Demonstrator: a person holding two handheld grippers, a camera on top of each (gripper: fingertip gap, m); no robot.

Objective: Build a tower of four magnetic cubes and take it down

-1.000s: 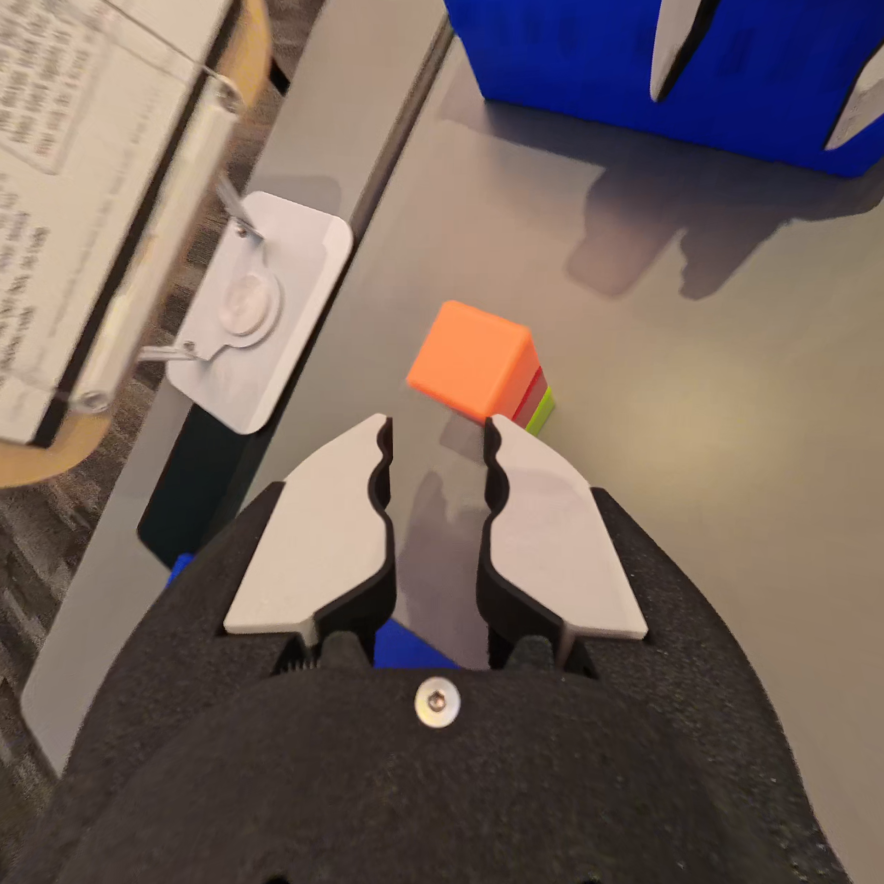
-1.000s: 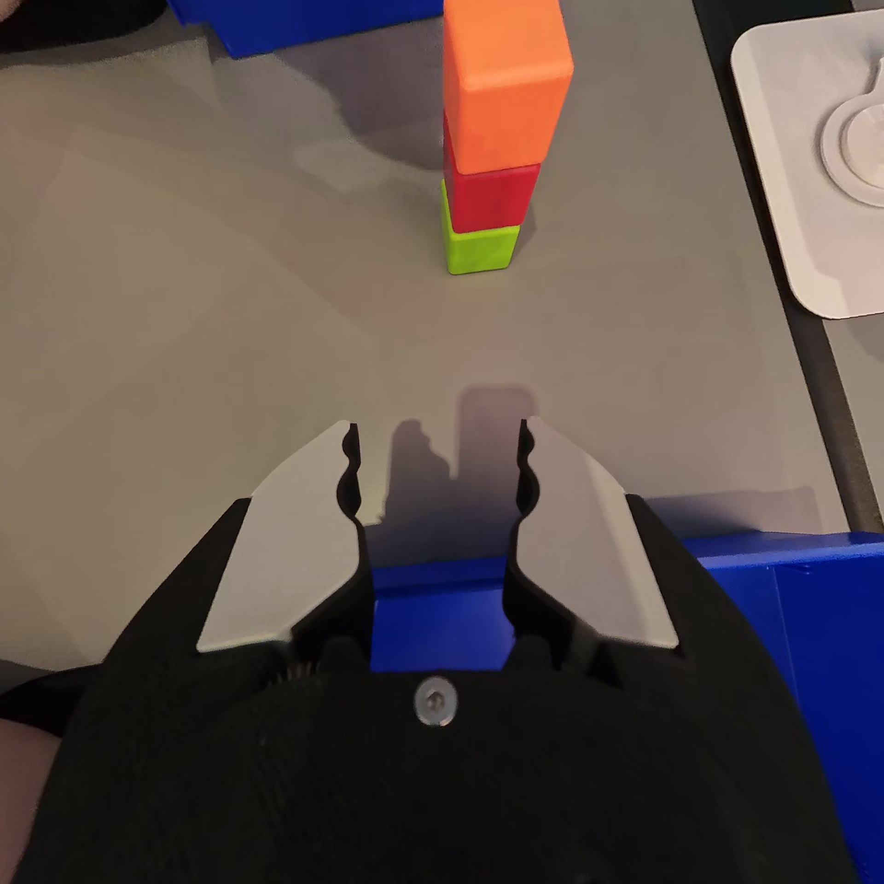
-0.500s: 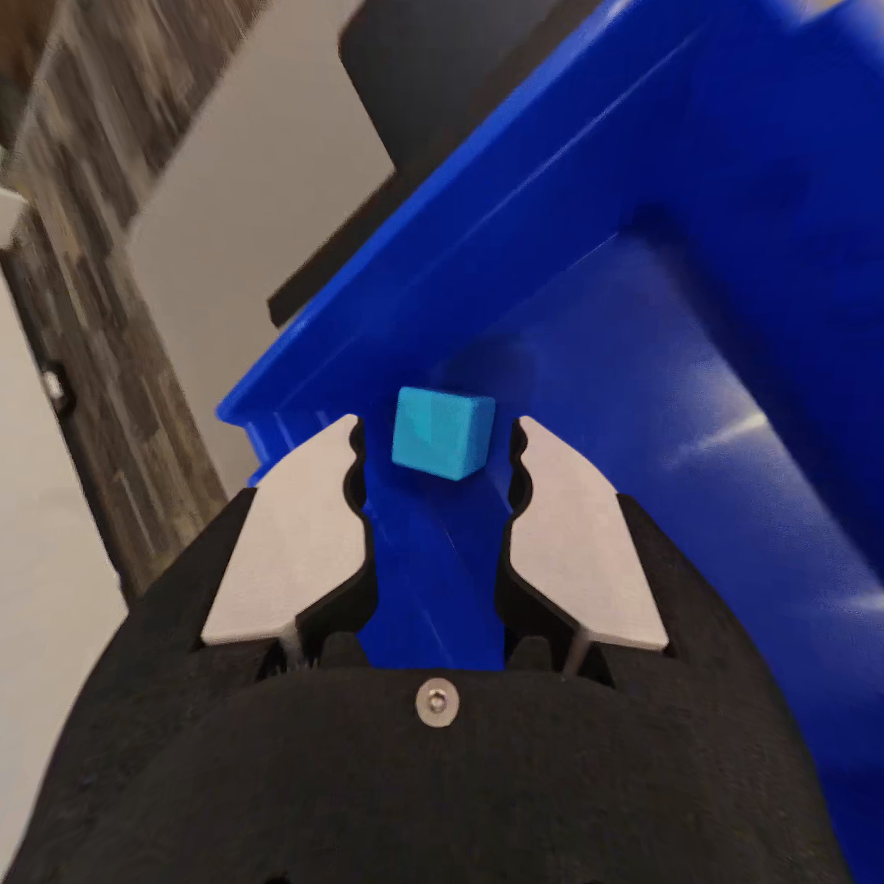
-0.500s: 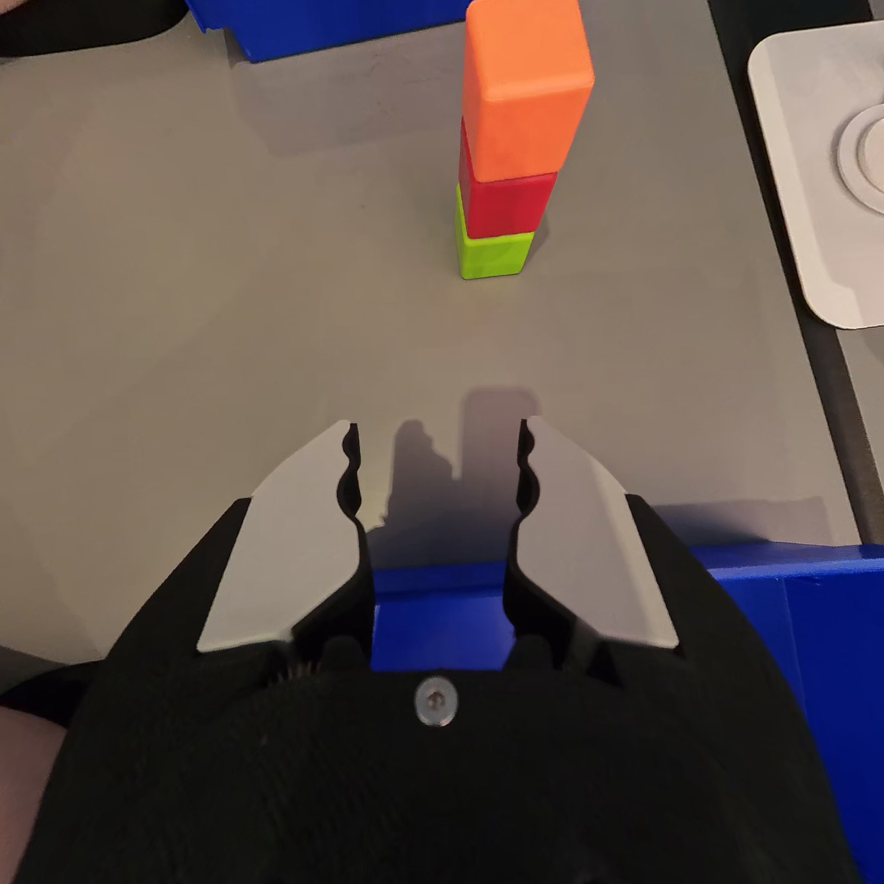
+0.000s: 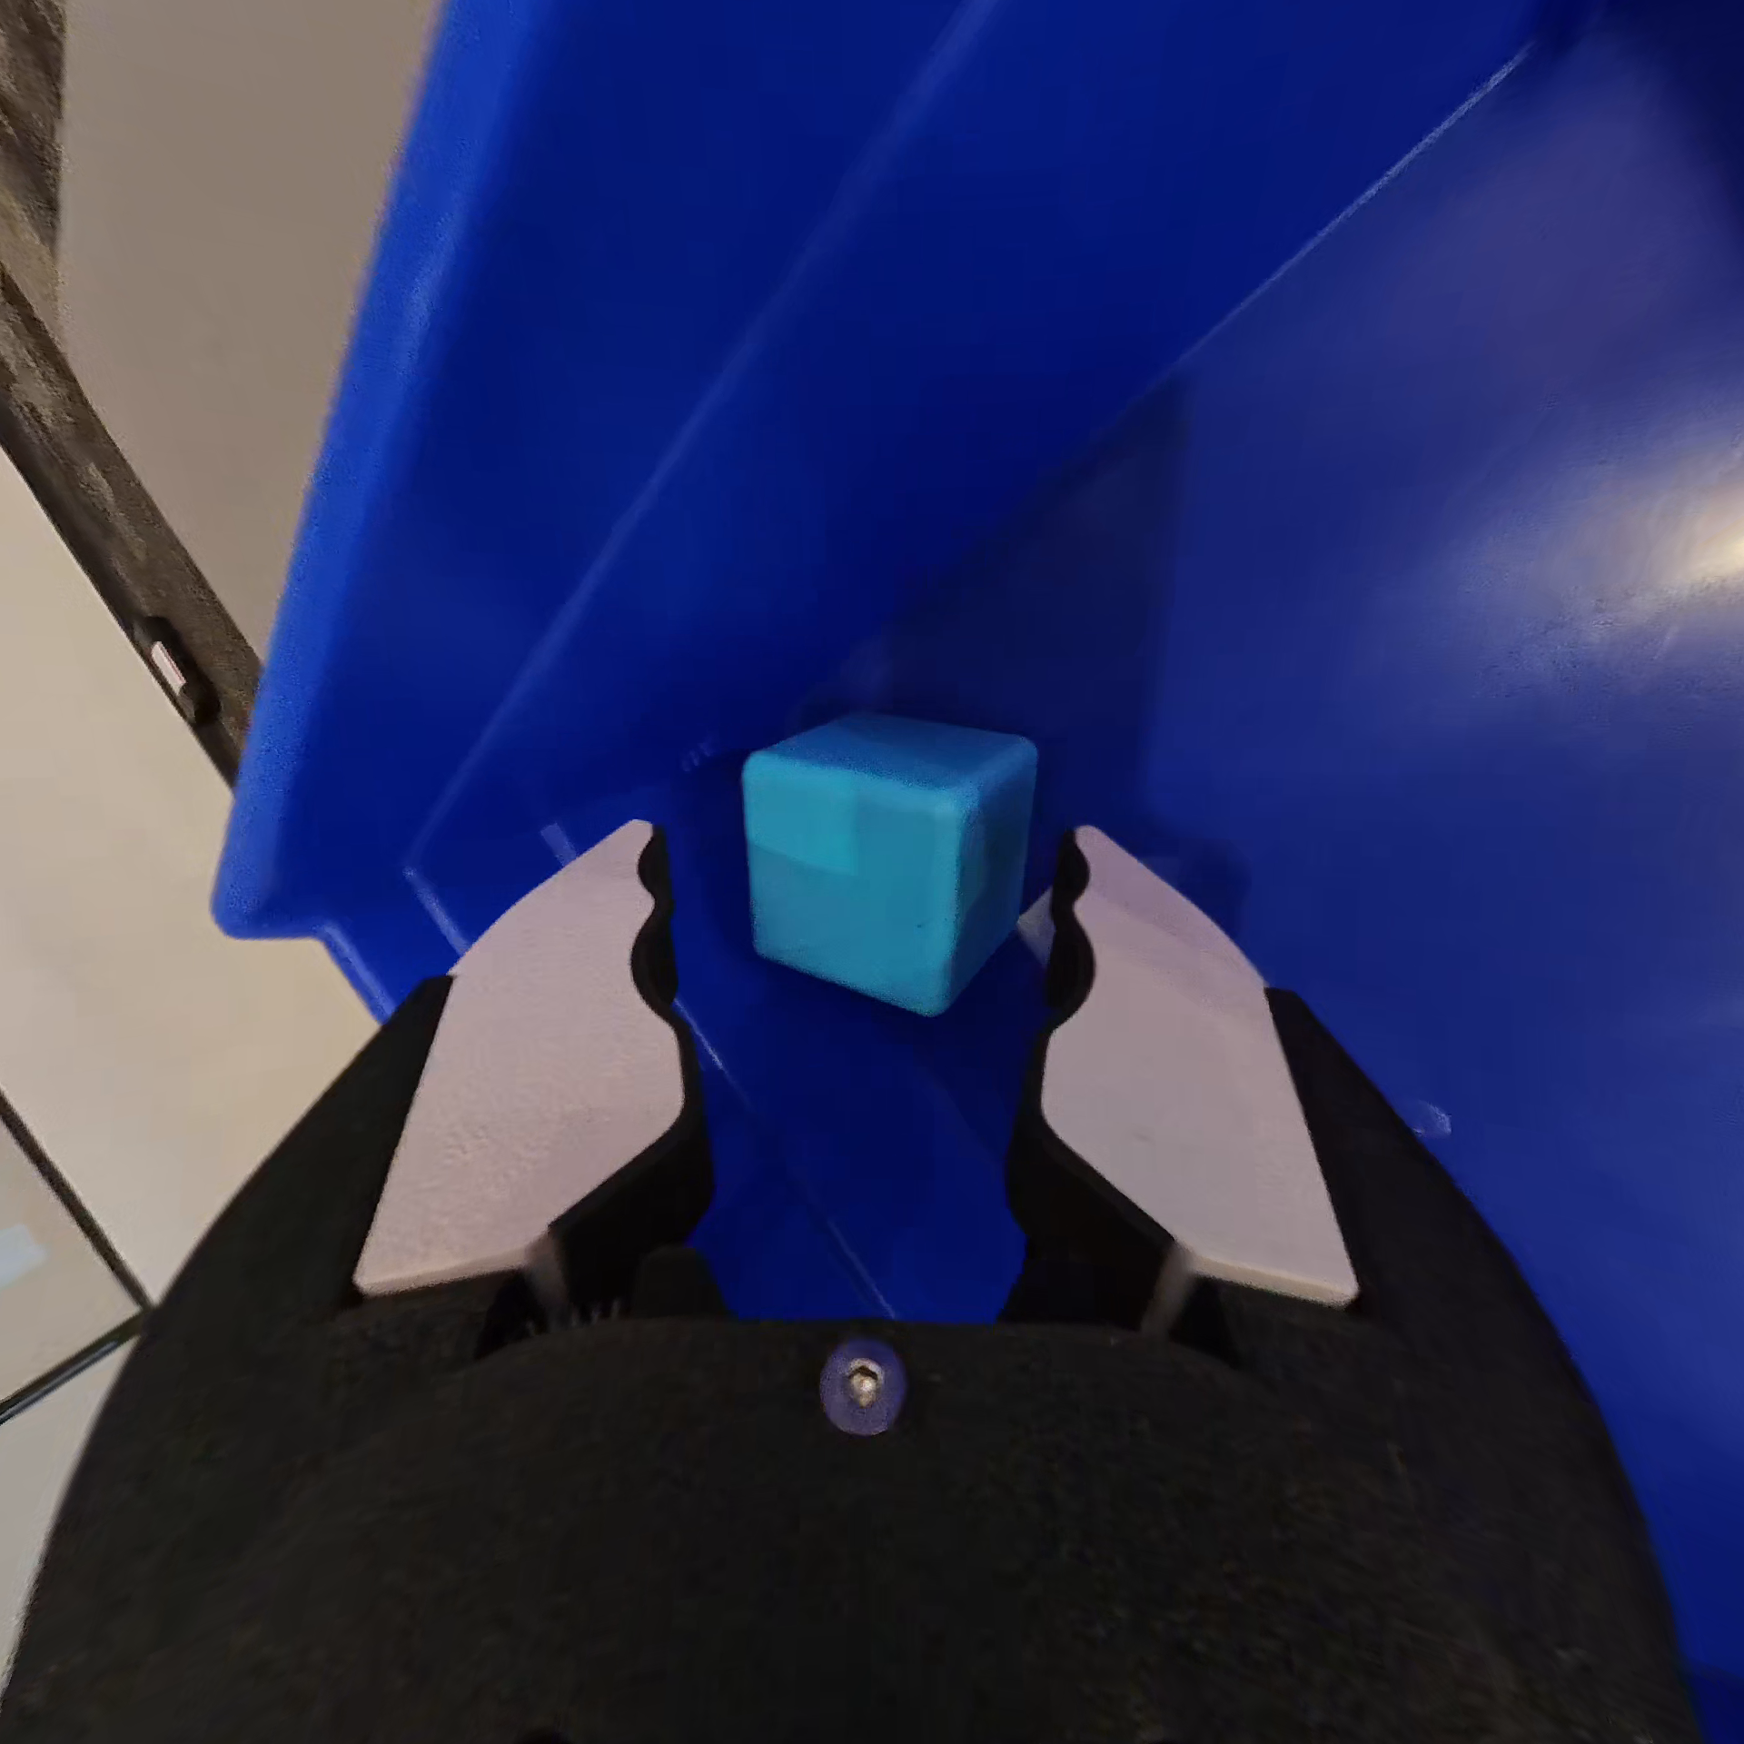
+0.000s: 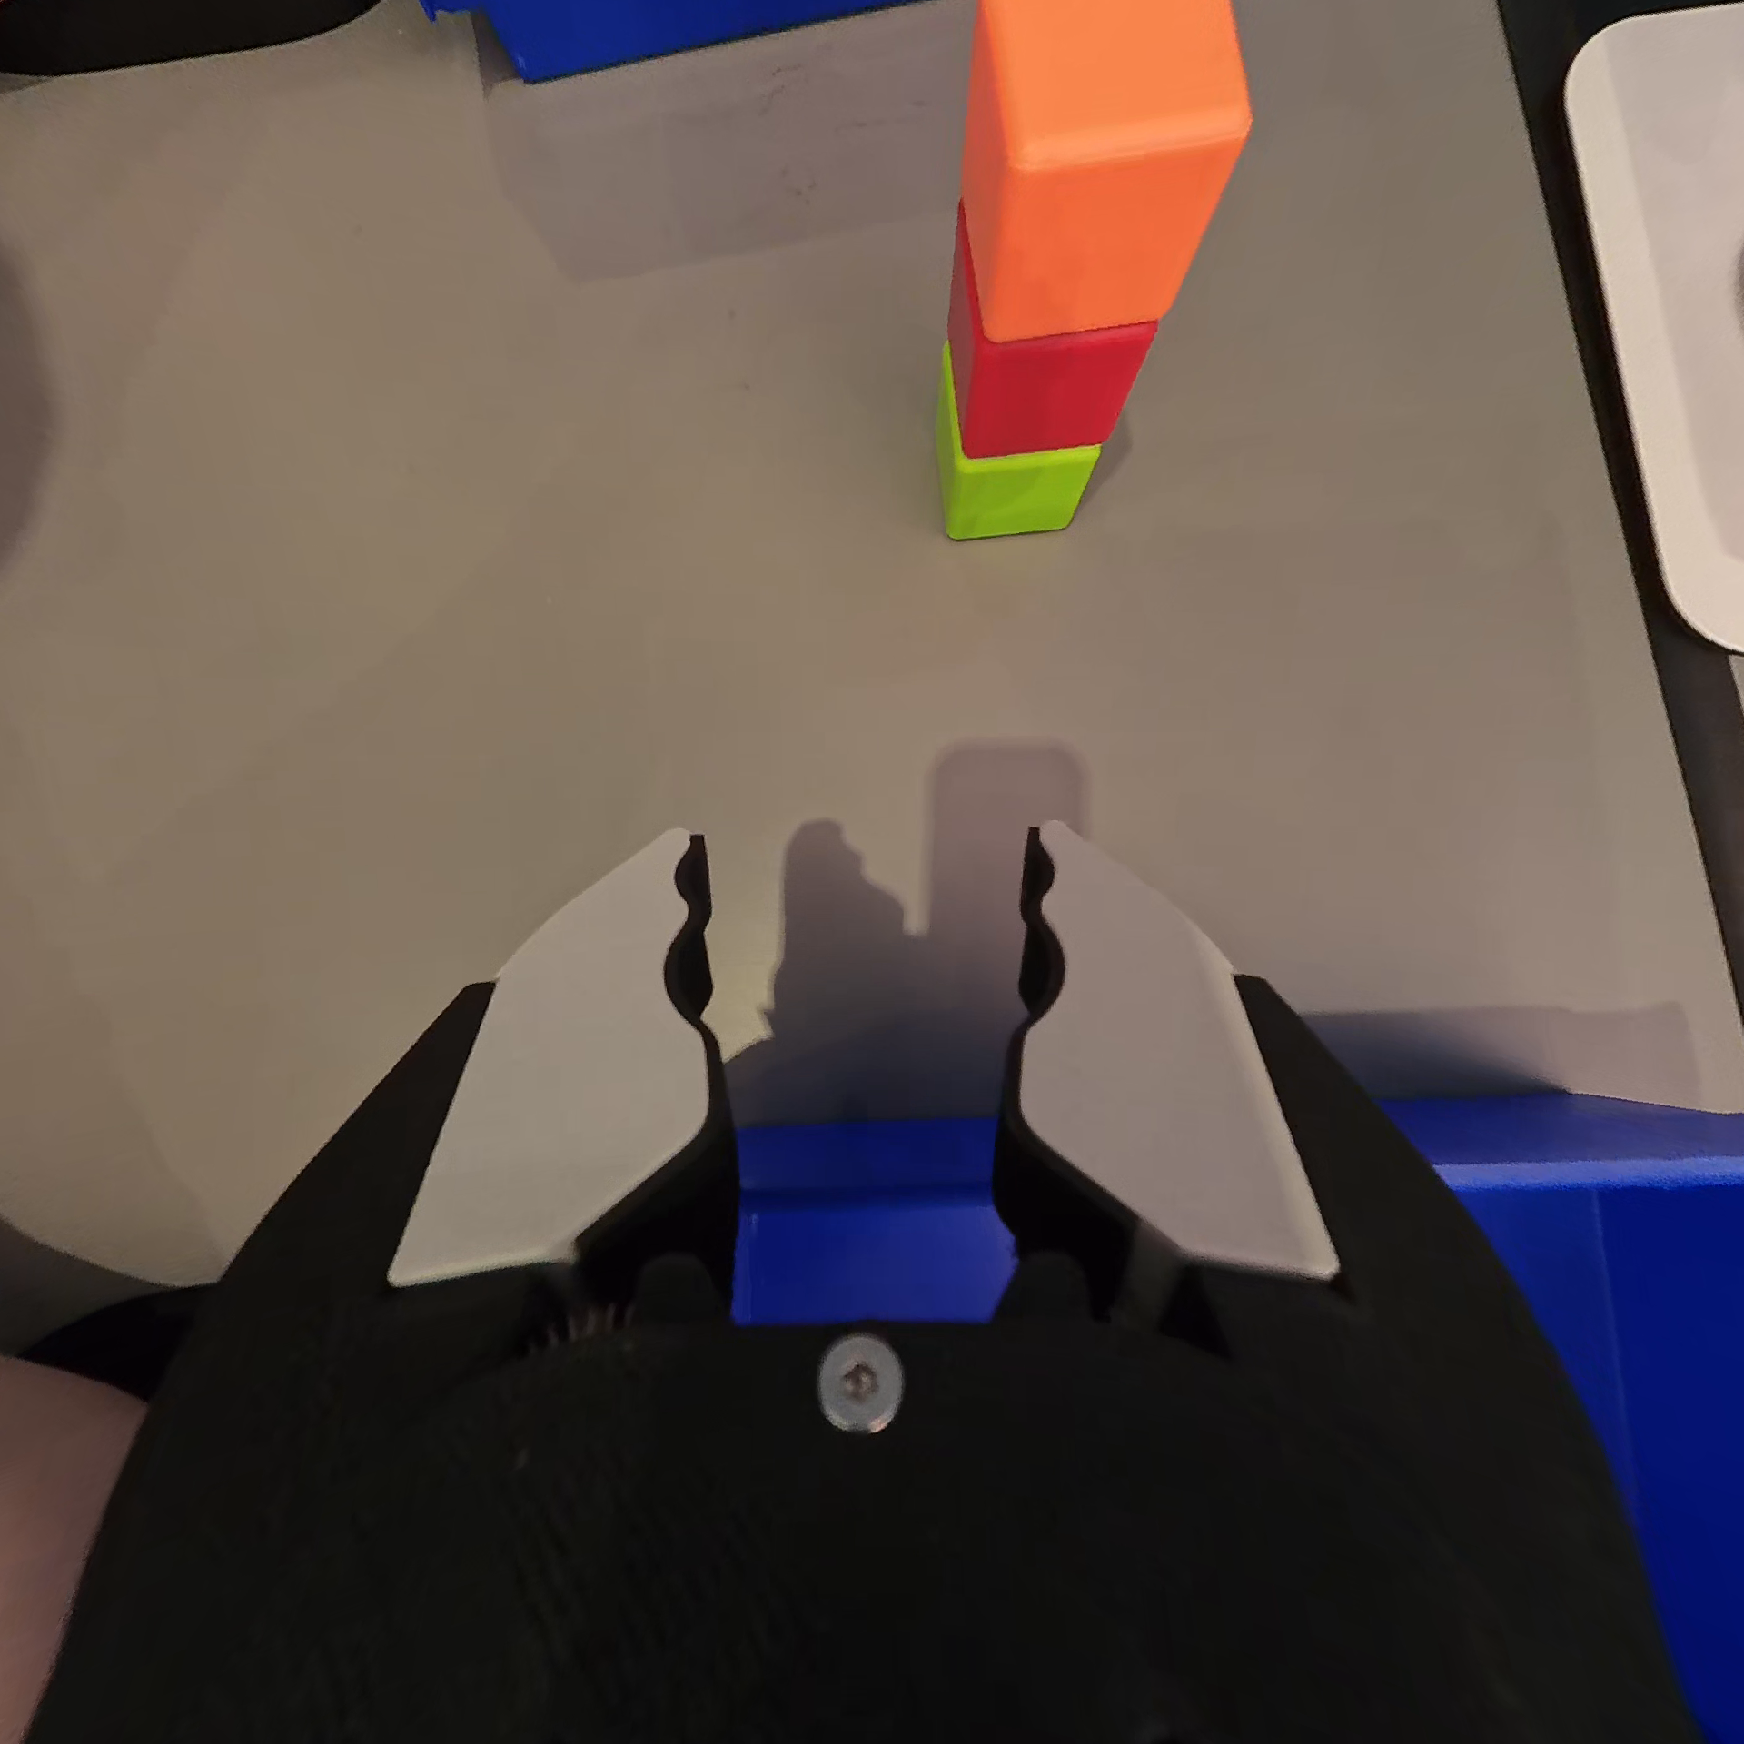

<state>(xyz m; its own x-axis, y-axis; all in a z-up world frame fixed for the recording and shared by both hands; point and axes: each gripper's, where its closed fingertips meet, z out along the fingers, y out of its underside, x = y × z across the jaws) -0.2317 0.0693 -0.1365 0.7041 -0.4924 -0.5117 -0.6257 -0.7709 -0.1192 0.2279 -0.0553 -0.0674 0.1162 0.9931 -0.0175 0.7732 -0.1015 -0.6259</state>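
Just ahead, blue cube (image 5: pixel 882 859) btwn left gripper (image 5: pixel 863 849) fingertips, untouched

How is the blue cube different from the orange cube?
The blue cube lies alone inside a blue bin; the orange cube sits on top of a stack, on the red cube, out on the grey table. The blue cube sits just ahead of the open left gripper, in line with its gap; the orange cube stands far beyond the open right gripper. Both are plain, same-shaped blocks that nothing grips.
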